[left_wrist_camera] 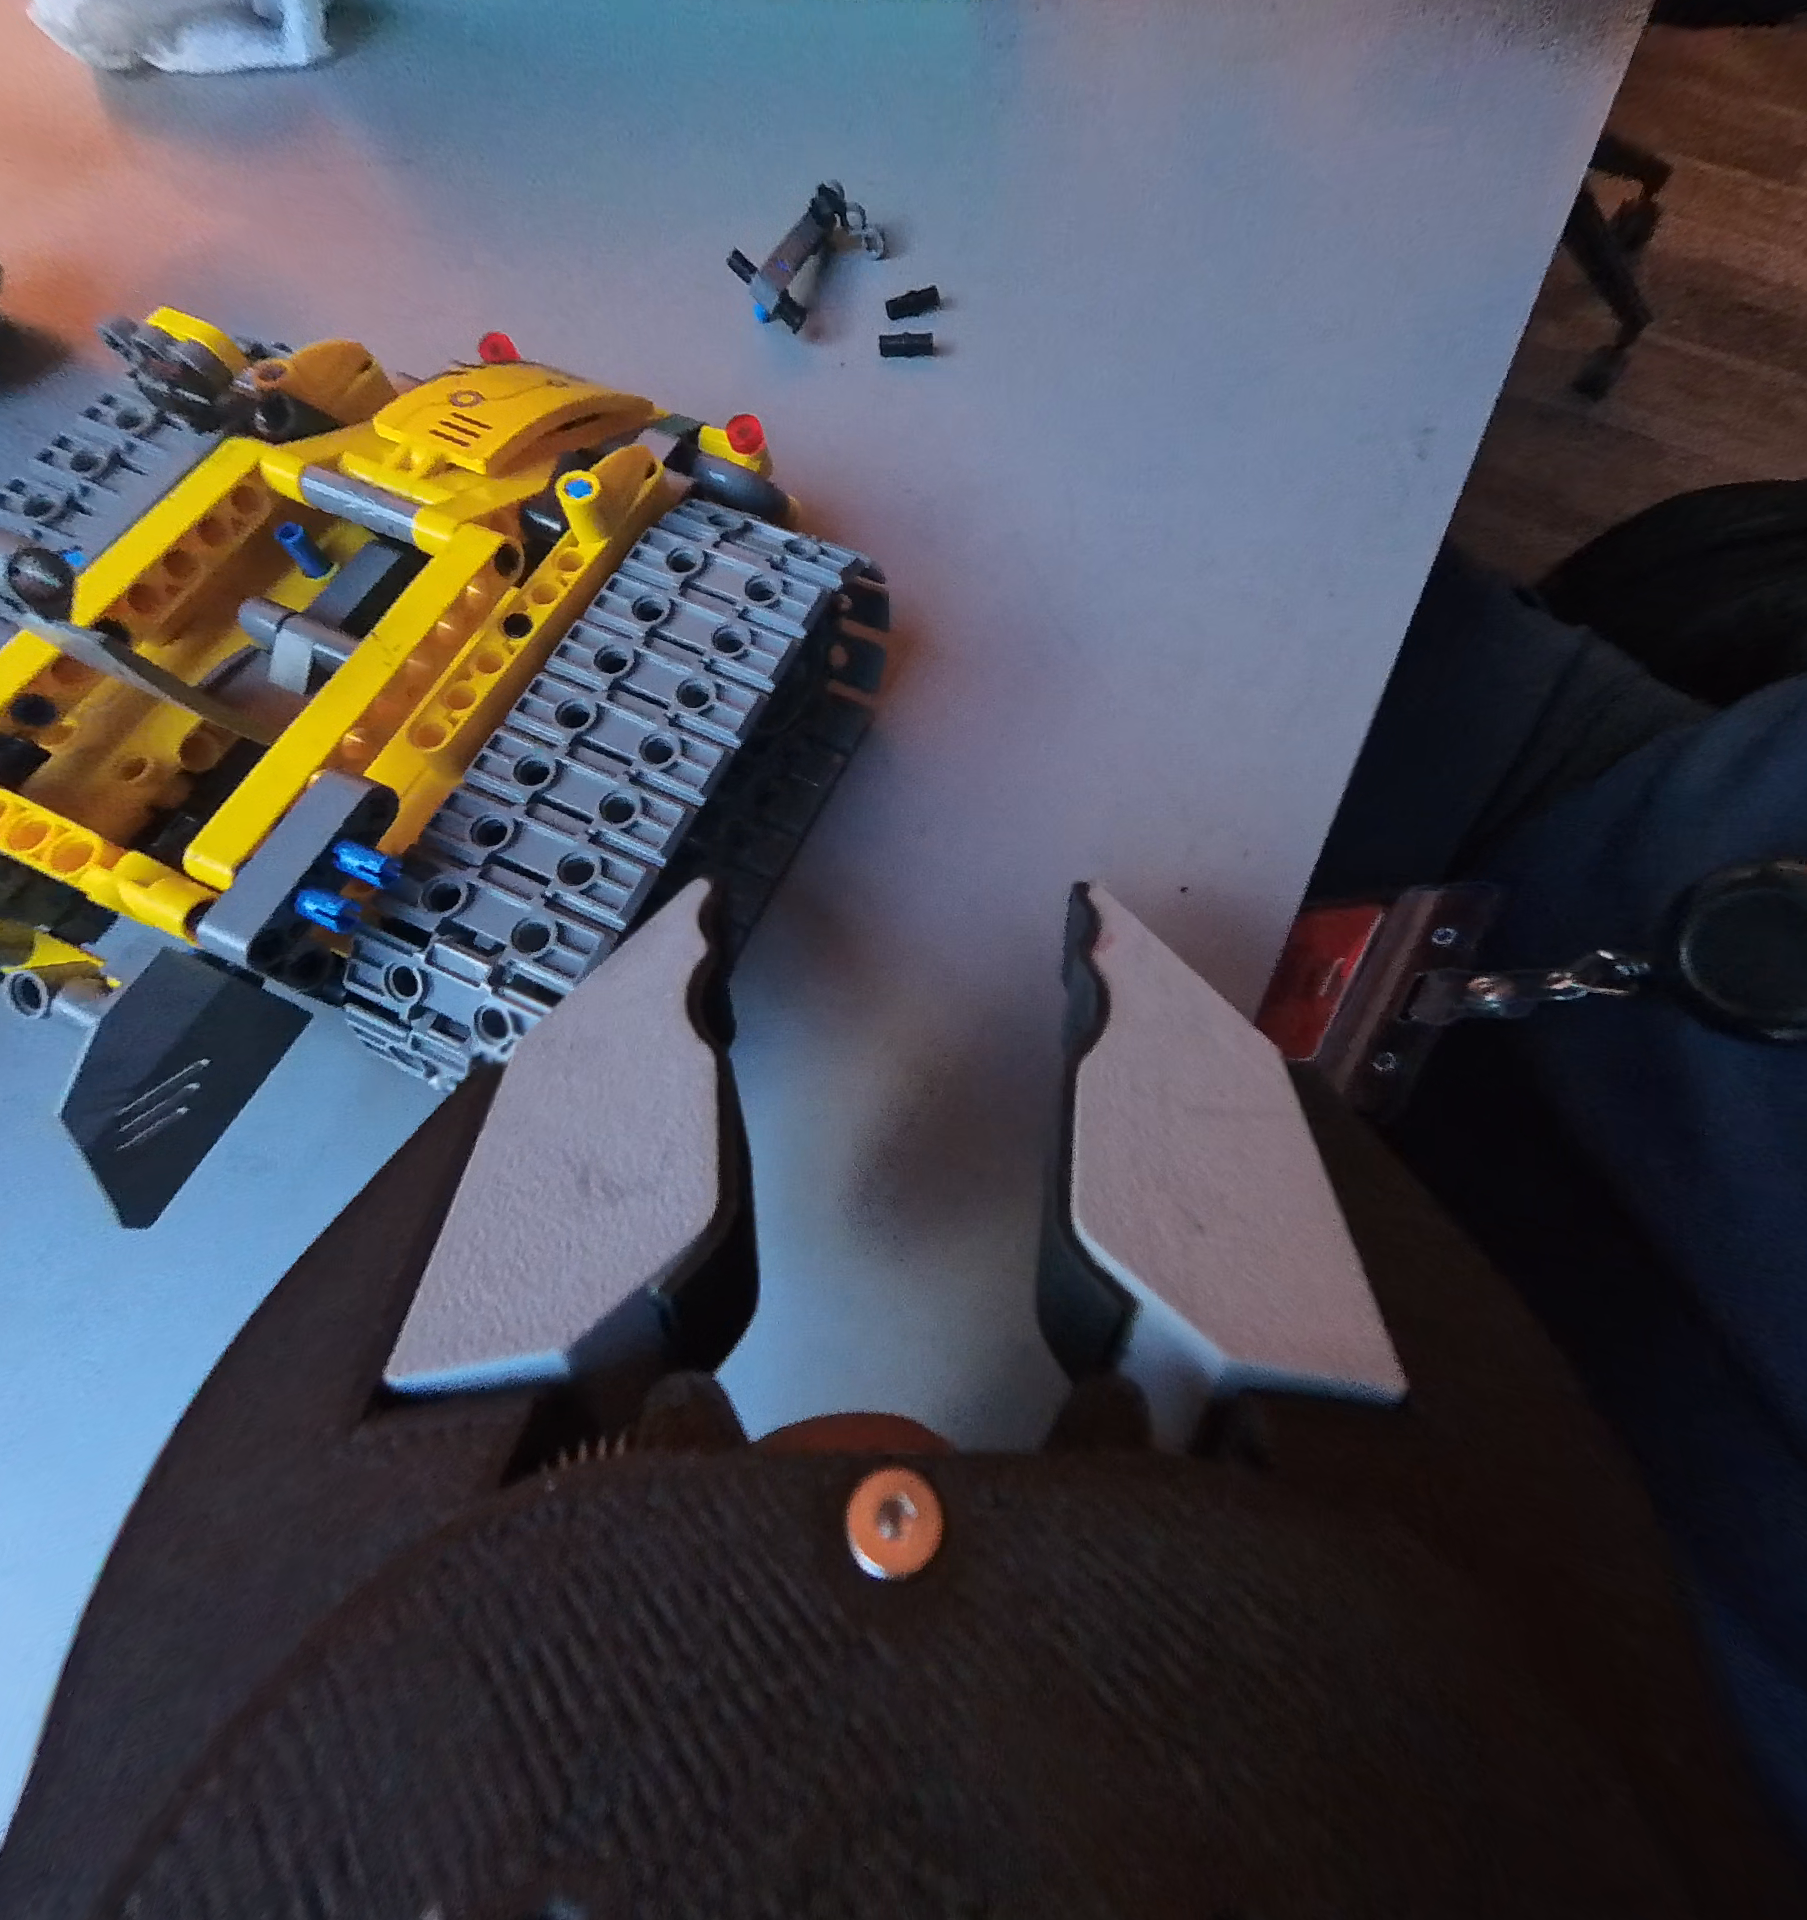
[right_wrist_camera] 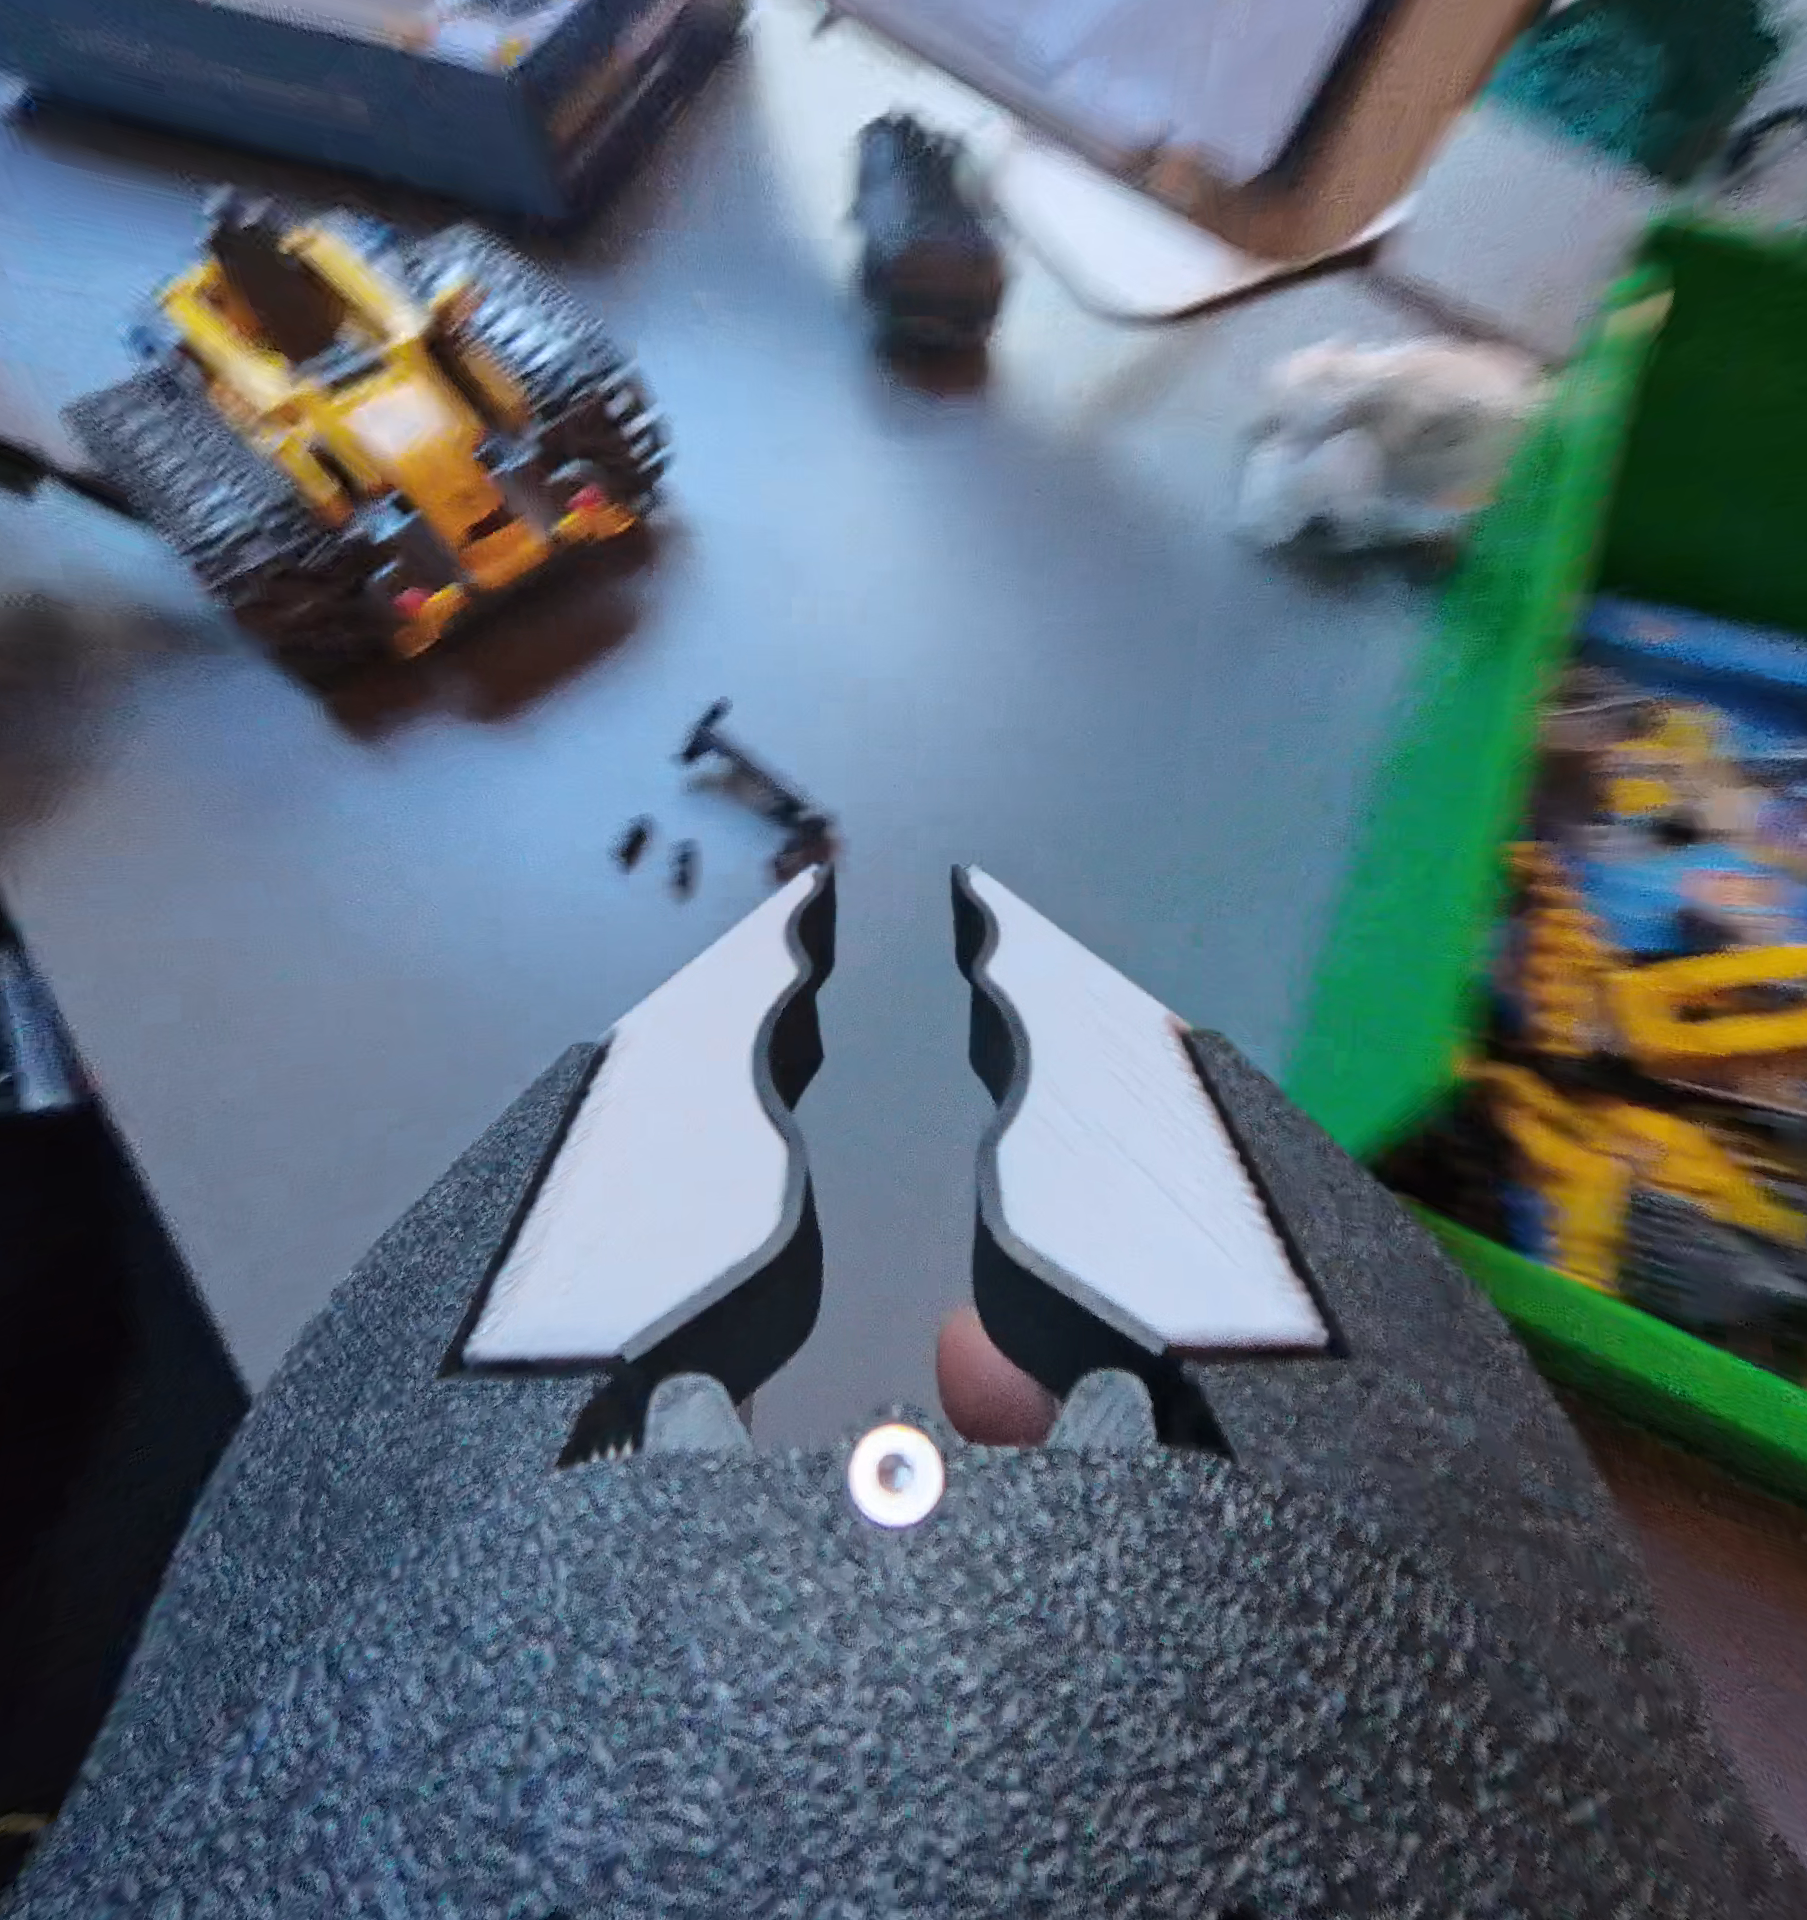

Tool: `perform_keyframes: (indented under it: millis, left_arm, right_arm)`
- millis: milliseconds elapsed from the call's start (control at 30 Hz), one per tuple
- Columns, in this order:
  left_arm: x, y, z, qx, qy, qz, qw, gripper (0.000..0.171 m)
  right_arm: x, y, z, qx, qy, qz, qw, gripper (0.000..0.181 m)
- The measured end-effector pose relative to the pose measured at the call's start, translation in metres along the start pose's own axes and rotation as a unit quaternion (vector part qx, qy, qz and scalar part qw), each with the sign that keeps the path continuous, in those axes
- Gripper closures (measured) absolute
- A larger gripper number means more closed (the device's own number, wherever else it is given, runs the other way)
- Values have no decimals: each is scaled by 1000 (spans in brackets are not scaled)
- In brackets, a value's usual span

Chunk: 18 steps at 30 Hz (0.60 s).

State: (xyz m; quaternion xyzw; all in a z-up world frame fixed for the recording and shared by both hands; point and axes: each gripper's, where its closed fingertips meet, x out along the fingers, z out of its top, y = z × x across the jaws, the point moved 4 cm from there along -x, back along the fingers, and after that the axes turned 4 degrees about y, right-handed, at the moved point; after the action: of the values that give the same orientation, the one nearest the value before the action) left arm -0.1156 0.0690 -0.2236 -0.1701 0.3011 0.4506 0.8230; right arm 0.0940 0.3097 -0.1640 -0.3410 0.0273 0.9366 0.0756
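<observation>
Left gripper (left_wrist_camera: 888, 894) spread wide, empty, just beside the yellow brick-built tracked vehicle's grey tread (left_wrist_camera: 608, 769) on the pale table (left_wrist_camera: 1138, 520). Right gripper (right_wrist_camera: 894, 878) parted narrowly, empty — nearest the small loose black pins (right_wrist_camera: 660, 847).

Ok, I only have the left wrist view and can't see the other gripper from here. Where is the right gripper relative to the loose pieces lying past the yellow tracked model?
Observer: The right gripper is open and empty, its tips just short of the small grey assembly.
Operator: Anything to its right?
Observer: A green bin holding a printed box.
Operator: And farther off?
Observer: A dark blurred object. I cannot tell what it is.
</observation>
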Motion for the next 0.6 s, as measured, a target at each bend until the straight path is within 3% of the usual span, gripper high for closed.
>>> perform_keyframes:
  millis: [133,267,400,600]
  left_arm:
    - [4,0,-1,-7,14,-20,1000,112]
    - [4,0,0,-10,11,-22,1000,113]
    - [2,0,1,-10,2,-21,1000,114]
    - [3,-1,0,-12,8,-29,999,114]
  right_arm:
    - [54,48,-16,11,35,55,998,157]
    - [86,64,-27,0,73,61,995,157]
    - [91,63,-26,-8,87,56,995,178]
    - [71,54,-12,2,51,46,998,179]
